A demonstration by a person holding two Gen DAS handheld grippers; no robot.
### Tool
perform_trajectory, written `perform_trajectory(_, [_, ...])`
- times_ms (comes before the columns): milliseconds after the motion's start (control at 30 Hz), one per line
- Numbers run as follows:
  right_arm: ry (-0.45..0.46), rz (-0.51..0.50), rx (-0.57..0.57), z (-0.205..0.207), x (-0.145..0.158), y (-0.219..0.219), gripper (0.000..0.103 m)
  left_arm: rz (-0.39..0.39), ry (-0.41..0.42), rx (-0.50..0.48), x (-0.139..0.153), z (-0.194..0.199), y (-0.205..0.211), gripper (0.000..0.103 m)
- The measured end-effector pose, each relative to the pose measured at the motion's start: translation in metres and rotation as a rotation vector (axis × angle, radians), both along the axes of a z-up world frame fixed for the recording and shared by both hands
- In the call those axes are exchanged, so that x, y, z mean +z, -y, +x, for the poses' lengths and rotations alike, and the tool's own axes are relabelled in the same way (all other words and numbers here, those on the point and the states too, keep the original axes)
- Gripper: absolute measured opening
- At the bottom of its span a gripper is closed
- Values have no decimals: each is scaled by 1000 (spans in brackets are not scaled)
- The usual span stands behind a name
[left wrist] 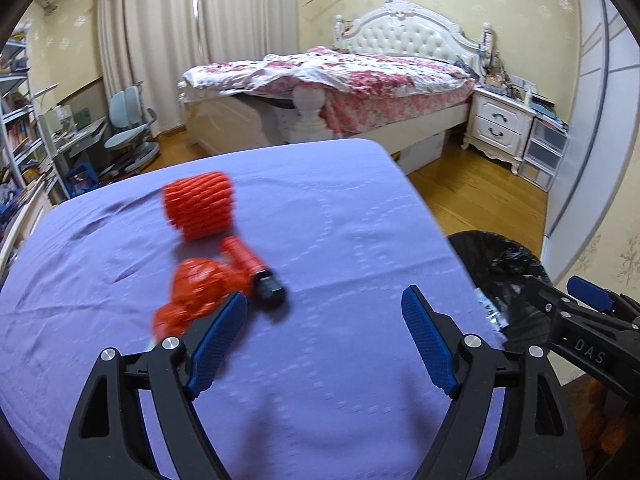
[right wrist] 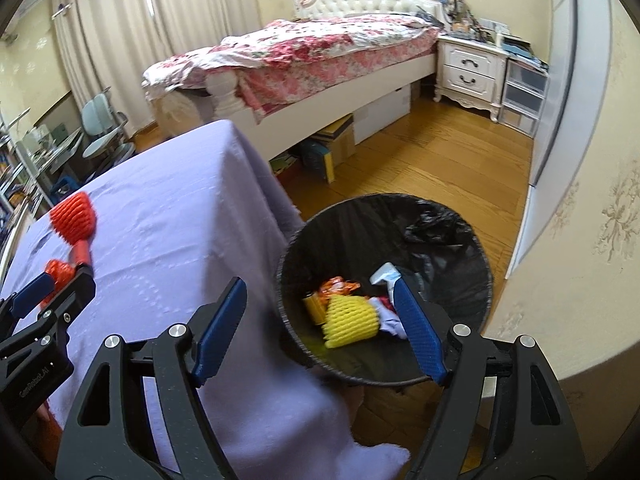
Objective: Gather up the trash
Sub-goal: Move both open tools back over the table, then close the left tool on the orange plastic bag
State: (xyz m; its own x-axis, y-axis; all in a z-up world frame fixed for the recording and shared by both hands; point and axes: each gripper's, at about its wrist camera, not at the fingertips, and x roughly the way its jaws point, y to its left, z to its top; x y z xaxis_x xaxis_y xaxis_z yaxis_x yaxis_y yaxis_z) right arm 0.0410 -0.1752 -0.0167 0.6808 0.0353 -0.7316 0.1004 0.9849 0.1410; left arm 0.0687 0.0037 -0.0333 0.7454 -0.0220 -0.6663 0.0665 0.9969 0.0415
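On the purple-covered table lie an orange foam net sleeve, a crumpled orange wrapper and a red-sleeved item with a black end. My left gripper hovers open over the cloth just right of them, nothing between its blue pads. My right gripper is open and empty, held over the table edge and the black bin. The bin holds a yellow foam net, an orange wrapper and pale scraps. The orange sleeve and left gripper show at far left.
The bin stands on the wood floor against the table's right side, near a cream wall. My right gripper reaches in above it. Beyond are a bed, a nightstand and a desk chair.
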Motion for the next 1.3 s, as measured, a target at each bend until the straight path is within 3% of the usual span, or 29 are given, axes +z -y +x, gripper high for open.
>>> perform_trajectory(300, [-7, -25, 126, 1, 5, -64, 74, -25, -14, 130, -6, -6, -67, 80])
perform_trajectory(533, [-20, -62, 193, 5, 3, -103, 74, -35, -45, 113, -12, 4, -80, 79])
perform_trajectory(800, [-32, -77, 225, 13, 1, -126, 74, -37, -103, 45, -23, 15, -76, 45])
perform_trajectory(1067, [-35, -87, 240, 15, -1, -134, 74, -72, -62, 33, -12, 3, -86, 43])
perform_trajectory(1300, [-34, -103, 293, 17, -3, -154, 74, -96, -27, 93, 2, -11, -115, 43])
